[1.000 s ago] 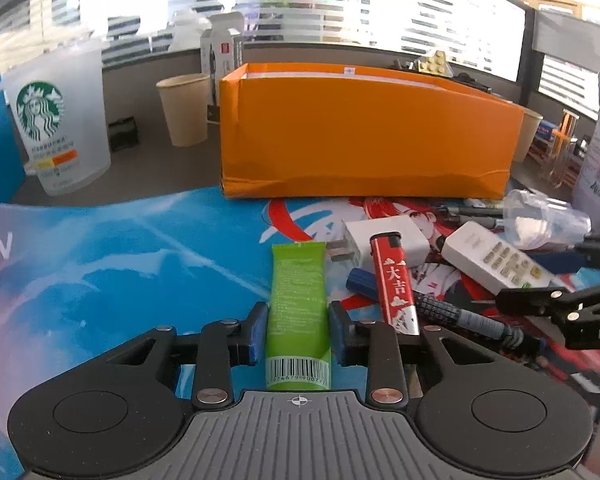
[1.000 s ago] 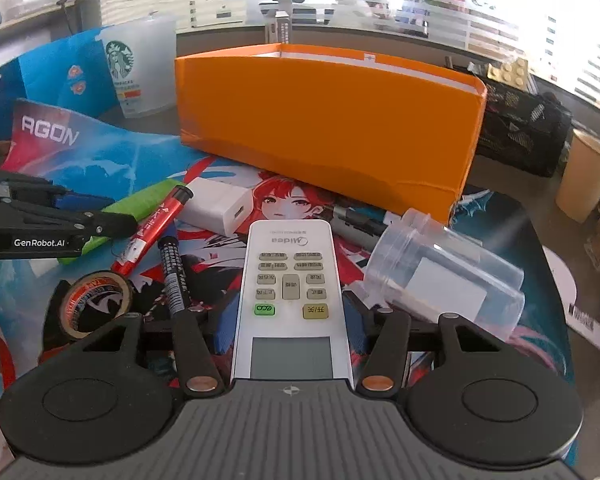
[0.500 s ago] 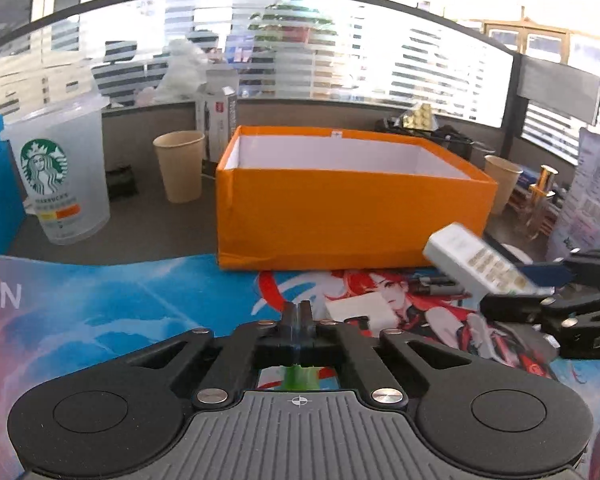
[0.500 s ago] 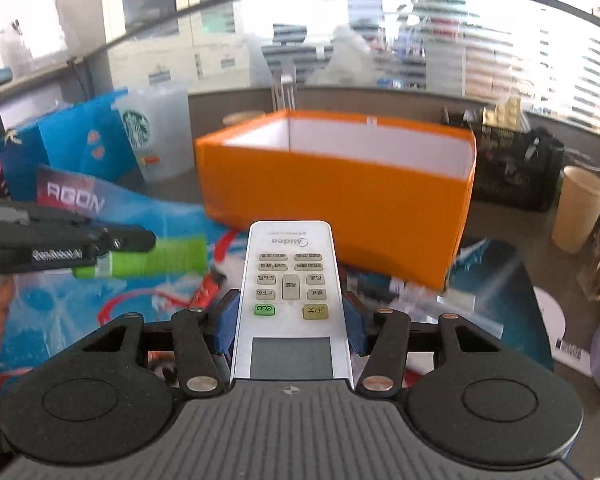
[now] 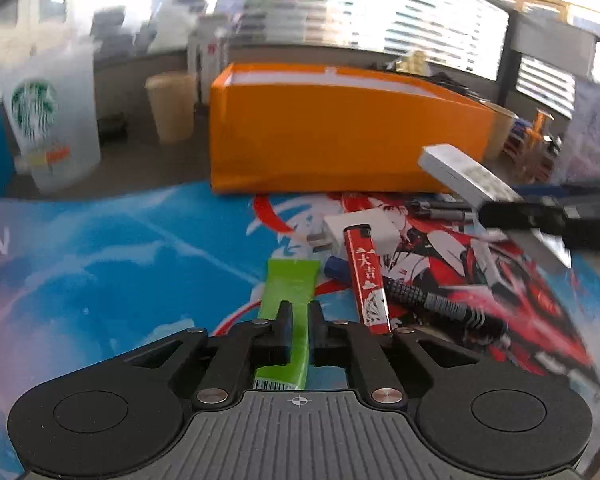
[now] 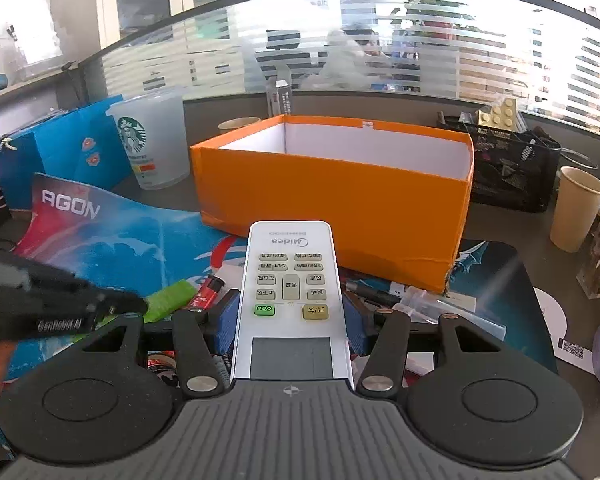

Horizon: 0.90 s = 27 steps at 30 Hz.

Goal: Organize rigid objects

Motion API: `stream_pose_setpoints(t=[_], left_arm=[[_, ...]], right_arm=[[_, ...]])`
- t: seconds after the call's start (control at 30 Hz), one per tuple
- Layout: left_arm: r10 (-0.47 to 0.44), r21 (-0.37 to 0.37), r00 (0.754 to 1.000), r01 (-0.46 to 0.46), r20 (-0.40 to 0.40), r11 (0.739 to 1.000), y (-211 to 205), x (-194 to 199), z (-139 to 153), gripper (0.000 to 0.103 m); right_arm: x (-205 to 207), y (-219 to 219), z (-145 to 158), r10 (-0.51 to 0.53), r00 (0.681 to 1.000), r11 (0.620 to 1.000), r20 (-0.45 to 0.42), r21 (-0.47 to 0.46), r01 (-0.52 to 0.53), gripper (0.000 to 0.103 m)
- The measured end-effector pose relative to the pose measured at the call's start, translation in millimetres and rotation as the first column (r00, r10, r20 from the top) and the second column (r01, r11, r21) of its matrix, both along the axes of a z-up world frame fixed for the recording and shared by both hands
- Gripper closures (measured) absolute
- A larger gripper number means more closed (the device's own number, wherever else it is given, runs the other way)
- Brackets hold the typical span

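Two grippers in play here, each with one item in its grasp. The right gripper (image 6: 291, 316) has its blue-padded jaws clamped on both long edges of a white remote control (image 6: 290, 296), which points straight ahead along the fingers; "Midea" reads upside down near its far end, with a green "eco" key and a yellowish key marked 开/关 between the pads. Dead ahead of those jaws sits one orange box (image 6: 340, 208), open-topped, white inside, the remote's tip just short of its front wall. The left gripper (image 5: 299, 312) has its jaws pinched nearly together on a green tube (image 5: 290, 292), barcode end tucked back toward the gripper body, crimped flat end forward on the printed mat (image 5: 112, 264). Just right of those jaws lies one red lighter (image 5: 367, 276) bearing the characters 大吉, touching a black-gripped pen (image 5: 436, 304) on its right, with one white charger plug (image 5: 356, 228) just beyond its top end. Ahead and left of the left jaws stand a frosted cup with the Starbucks logo (image 5: 48, 120) and a paper cup (image 5: 170, 108); the right view shows a second paper cup (image 6: 576, 208), right of the box. Left of the right jaws, the mat reads "AGON".
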<state>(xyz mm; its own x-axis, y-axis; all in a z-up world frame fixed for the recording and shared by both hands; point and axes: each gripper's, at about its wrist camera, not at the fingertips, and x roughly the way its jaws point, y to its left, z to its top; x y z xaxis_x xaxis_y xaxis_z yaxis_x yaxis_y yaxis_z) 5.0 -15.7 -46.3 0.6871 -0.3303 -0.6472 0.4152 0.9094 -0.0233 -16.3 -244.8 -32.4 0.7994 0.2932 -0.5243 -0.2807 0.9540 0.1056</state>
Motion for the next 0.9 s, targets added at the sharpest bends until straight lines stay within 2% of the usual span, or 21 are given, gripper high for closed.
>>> stream_pose_setpoints(t=[0.07, 0.1, 0.13, 0.17, 0.23, 0.27, 0.3, 0.33, 0.43, 0.53, 0.6, 0.7, 0.77, 0.9], left_arm=[[-0.033, 0.045, 0.999, 0.031, 0.03, 0.999, -6, -7, -1, 0.061], [-0.039, 0.073, 0.999, 0.037, 0.024, 0.997, -10, -8, -4, 0.016], [-0.028, 0.099, 0.999, 0.026, 0.017, 0.995, -13, -7, -8, 0.0], [-0.039, 0.105, 0.999, 0.039, -0.002, 0.994, -14, -5, -15, 0.0], [-0.038, 0.024, 0.999, 0.038, -0.004, 0.999, -4, -6, -21, 0.002], [-0.047, 0.029, 0.999, 0.046, 0.012, 0.999, -4, -8, -21, 0.005], [-0.054, 0.022, 0.998, 0.054, 0.024, 0.998, -3, -9, -20, 0.029], [-0.043, 0.019, 0.998, 0.042, 0.043, 0.999, -1, -11, -16, 0.071], [-0.023, -0.021, 1.0, 0.024, 0.013, 0.999, 7, -5, -12, 0.073], [-0.001, -0.001, 1.0, 0.001, 0.025, 1.0, 6, -9, -11, 0.073], [-0.007, -0.02, 0.999, 0.008, 0.04, 1.0, 6, -11, -3, 0.073], [-0.007, -0.02, 0.994, 0.009, 0.106, 1.0, 6, -13, 23, 0.073], [-0.022, -0.056, 0.99, 0.03, 0.137, 0.998, 8, -9, 46, 0.073], [-0.065, -0.083, 0.974, 0.085, 0.217, 0.993, -9, 18, 100, 0.073]], right_arm=[[1, 0, 1, -0.002, 1.0, 1.0, 0.001, 0.005, 0.002, 0.053], [0, 0, 2, -0.001, 1.0, 1.0, 0.007, 0.003, 0.001, 0.053], [0, 0, 4, -0.001, 1.0, 1.0, 0.014, 0.001, 0.001, 0.053], [-1, 1, 6, -0.001, 1.0, 1.0, 0.02, -0.001, 0.001, 0.053], [-2, 1, 10, -0.002, 0.999, 1.0, 0.033, 0.0, 0.002, 0.053], [-3, 1, 11, -0.003, 0.999, 1.0, 0.038, 0.0, 0.003, 0.053], [-3, 2, 12, -0.004, 0.999, 1.0, 0.04, -0.003, 0.004, 0.053], [-3, 2, 13, -0.005, 0.999, 1.0, 0.043, -0.005, 0.005, 0.053], [-3, 2, 15, -0.011, 0.999, 1.0, 0.048, -0.002, 0.011, 0.053], [-5, 2, 20, -0.014, 0.998, 1.0, 0.064, 0.008, 0.014, 0.053], [-7, 2, 26, -0.012, 0.997, 1.0, 0.08, 0.005, 0.012, 0.053], [-7, 1, 37, -0.015, 0.994, 1.0, 0.108, 0.003, 0.015, 0.053], [-4, -2, 46, -0.021, 0.992, 1.0, 0.128, 0.009, 0.02, 0.053], [22, -13, 67, -0.046, 0.988, 0.998, 0.149, 0.037, 0.041, 0.053]])
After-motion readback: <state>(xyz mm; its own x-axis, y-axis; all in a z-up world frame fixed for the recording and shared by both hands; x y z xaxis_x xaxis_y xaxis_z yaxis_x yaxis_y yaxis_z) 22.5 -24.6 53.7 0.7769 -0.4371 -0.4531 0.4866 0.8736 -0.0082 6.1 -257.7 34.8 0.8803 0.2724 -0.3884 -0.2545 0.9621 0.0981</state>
